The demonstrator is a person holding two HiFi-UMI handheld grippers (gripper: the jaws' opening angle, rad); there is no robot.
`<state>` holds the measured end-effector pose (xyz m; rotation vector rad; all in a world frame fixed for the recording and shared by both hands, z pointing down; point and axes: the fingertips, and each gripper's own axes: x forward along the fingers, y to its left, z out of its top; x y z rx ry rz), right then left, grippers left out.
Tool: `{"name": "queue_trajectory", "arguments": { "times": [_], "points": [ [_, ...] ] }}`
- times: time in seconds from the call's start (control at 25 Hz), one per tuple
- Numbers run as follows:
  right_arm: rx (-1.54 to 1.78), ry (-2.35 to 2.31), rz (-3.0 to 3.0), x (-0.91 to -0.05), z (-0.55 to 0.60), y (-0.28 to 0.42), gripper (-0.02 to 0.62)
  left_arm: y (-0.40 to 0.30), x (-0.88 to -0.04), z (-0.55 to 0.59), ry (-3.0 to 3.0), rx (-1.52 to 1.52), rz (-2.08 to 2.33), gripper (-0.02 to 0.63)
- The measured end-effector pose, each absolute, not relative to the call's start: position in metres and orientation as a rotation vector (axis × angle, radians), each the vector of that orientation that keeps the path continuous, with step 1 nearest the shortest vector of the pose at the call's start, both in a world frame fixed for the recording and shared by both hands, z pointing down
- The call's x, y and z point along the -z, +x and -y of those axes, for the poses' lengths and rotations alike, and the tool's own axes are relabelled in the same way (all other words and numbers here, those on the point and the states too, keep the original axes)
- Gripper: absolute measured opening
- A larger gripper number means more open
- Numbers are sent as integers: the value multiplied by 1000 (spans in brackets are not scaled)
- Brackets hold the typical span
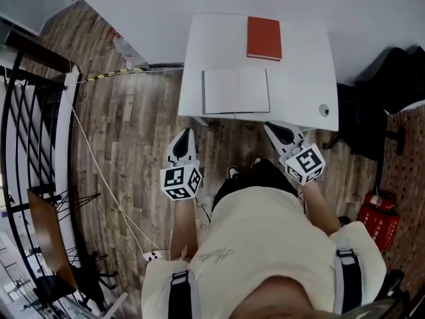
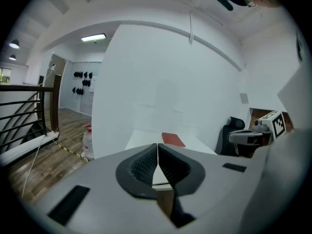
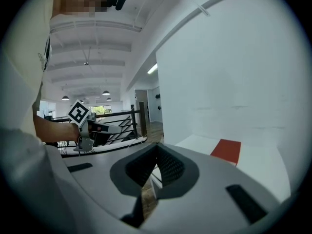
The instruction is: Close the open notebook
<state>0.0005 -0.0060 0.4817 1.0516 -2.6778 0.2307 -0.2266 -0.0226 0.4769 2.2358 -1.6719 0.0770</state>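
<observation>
Two grippers are held just short of the near edge of a white table (image 1: 305,58), one on each side of the person, and neither is touching anything on it.

At the far left a dark metal railing (image 1: 26,111) is seen above a wooden floor, and a plastic bottle (image 1: 126,48) is stood on the floor by the table's left far corner.

The left gripper (image 1: 188,131) is pointed towards the table's near left corner. Its jaws are pressed together in the left gripper view, with nothing caught between the pads.

The open notebook (image 1: 236,90) is laid flat close to the table's near edge, blank white pages up, and is placed between the two grippers and beyond their tips. A closed red book (image 1: 263,37) is laid beyond it, towards the far edge and a little to the right, well apart from the notebook.

The right gripper (image 1: 269,126) is aimed at the near edge right of the notebook. Its jaws are likewise brought together on nothing.

A small round object (image 1: 323,110) is set near the table's right near corner. A black chair (image 1: 388,78) is stood to the right of the table, and a red canister (image 1: 378,219) is placed on the floor nearer.
</observation>
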Motion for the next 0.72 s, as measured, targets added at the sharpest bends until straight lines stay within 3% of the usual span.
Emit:
{"name": "queue_trajectory", "arguments": {
  "times": [0.36,0.72],
  "points": [
    [-277,935,2687,-518,63,-1,8,-217,-492,65,2181,-141,1722,20],
    [-193,858,2765,-499,140,-7,8,-205,-465,122,2190,-146,1778,20]
  ]
}}
